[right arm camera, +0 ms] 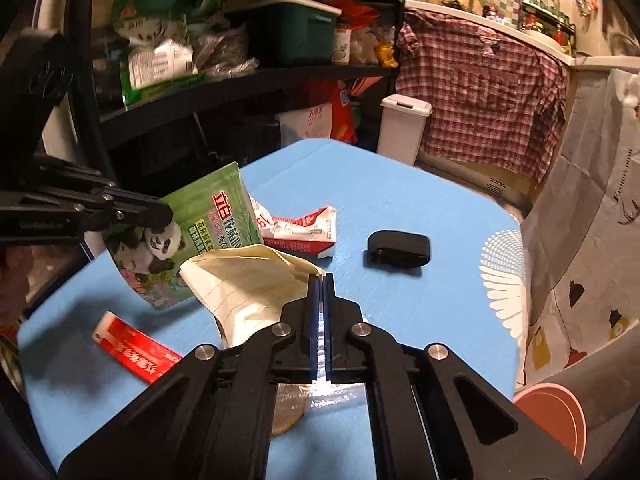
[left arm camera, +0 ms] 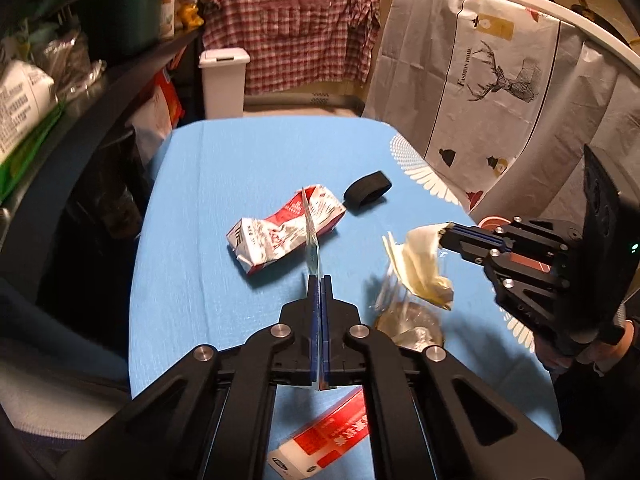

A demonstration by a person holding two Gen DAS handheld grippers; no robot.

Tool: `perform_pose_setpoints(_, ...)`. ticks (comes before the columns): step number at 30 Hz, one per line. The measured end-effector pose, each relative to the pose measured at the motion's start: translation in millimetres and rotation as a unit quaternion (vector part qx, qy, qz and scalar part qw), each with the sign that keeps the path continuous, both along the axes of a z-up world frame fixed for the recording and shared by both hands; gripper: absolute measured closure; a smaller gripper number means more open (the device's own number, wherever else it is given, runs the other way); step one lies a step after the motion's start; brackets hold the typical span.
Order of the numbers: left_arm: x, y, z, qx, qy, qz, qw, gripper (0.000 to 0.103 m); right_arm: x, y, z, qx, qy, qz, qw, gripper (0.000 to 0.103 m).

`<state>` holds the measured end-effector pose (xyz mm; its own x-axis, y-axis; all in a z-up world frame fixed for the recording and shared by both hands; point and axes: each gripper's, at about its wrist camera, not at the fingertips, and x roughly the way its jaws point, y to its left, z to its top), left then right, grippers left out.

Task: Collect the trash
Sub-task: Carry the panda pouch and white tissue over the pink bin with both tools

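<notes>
The left hand-held gripper (left arm camera: 319,280) is clenched on a green panda-printed pouch (right arm camera: 192,236), held edge-on above the blue worktop (left arm camera: 240,168). The right hand-held gripper (right arm camera: 321,278) is clenched on a crumpled cream paper (right arm camera: 248,280) with clear film. A crushed red-and-white carton (left arm camera: 280,232) is left lying on the worktop; a lidded white bin (left arm camera: 224,80) is seen beyond, contents hidden.

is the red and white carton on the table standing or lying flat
Lying flat and crushed: the carton rests on its side on the blue table, its walls dented and creased.
</notes>
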<state>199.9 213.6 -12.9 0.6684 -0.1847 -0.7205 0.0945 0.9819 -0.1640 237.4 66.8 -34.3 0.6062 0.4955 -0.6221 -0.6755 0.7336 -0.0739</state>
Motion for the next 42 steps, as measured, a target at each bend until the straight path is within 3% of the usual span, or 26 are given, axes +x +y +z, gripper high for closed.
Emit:
perform_pose_setpoints(11, -9, -25, 22, 0.004, -0.032, 0.009, 0.9994, 0.102, -16, -51, 41, 0.036, 0.003, -0.029, 0.999, 0.101)
perform_pose_setpoints(19, -13, -45, 35, 0.014, -0.059, 0.026, 0.9978, 0.102, -33, -89, 68, 0.053, -0.023, -0.048, 0.997, 0.101)
perform_pose_setpoints(42, 21, -125, 68, -0.001, -0.099, 0.014, 0.9950, 0.102, -19, -159, 52, 0.080, -0.021, -0.139, 0.987, 0.101)
